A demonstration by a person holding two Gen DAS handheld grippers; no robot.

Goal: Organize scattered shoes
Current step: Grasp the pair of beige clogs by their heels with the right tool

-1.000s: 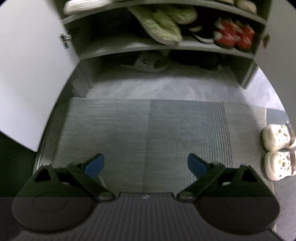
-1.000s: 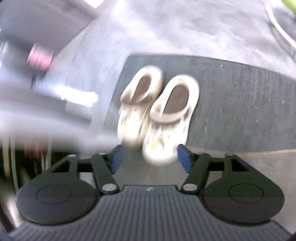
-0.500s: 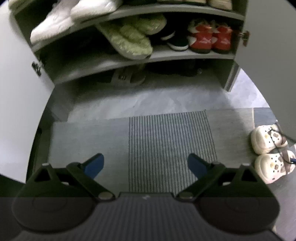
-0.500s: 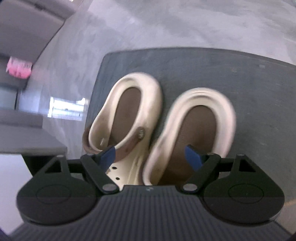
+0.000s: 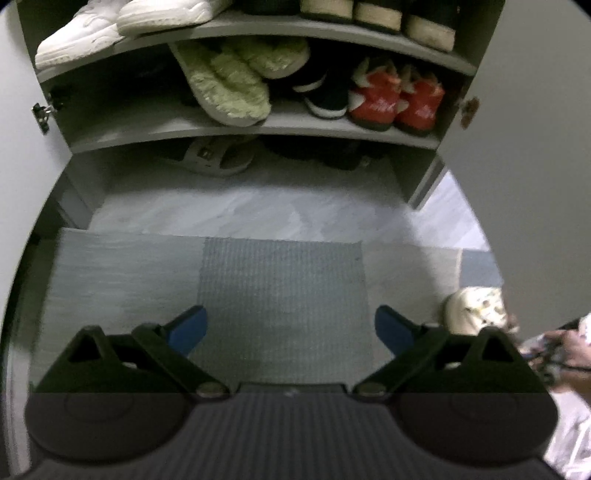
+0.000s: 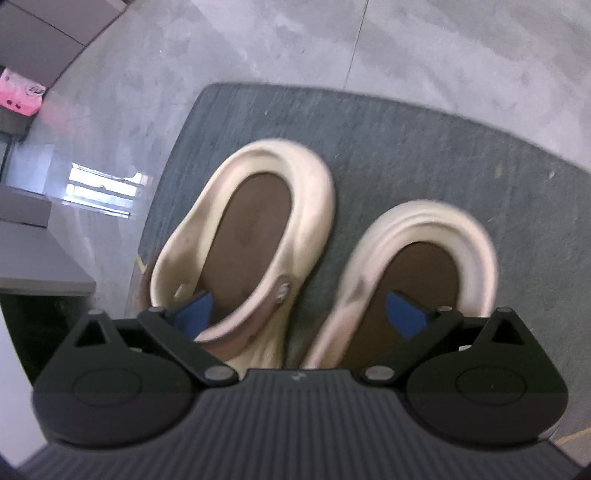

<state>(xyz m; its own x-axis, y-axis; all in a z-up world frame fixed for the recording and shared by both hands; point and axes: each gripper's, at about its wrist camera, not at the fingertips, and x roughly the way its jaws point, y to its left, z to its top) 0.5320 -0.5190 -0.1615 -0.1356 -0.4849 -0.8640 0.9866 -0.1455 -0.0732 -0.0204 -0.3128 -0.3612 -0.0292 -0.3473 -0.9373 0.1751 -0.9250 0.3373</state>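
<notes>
Two cream moulded clogs (image 6: pixel 258 236) on dark felt mat (image 6: pixel 406 140), right hand-held gripper (image 6: pixel 301 314) just widening, released, left hand-held gripper (image 5: pixel 291 328) released.

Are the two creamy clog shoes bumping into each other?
Apart. In the right wrist view a strip of dark mat shows between the left clog and the right clog as far as the gripper body hides them.

Cream clogs (image 6: pixel 243 236): two, side by side on one dark mat (image 6: pixel 406 140), centre of the right wrist view.
Red sneakers (image 5: pixel 395 99): two, upper right of the left wrist view.
Green fuzzy slippers (image 5: pixel 229 85): two, upper centre.
White sneakers (image 5: pixel 122 22): two, upper left.
Shelves (image 5: pixel 258 127): two visible boards.
Grey sandal (image 5: pixel 210 158): one.
</notes>
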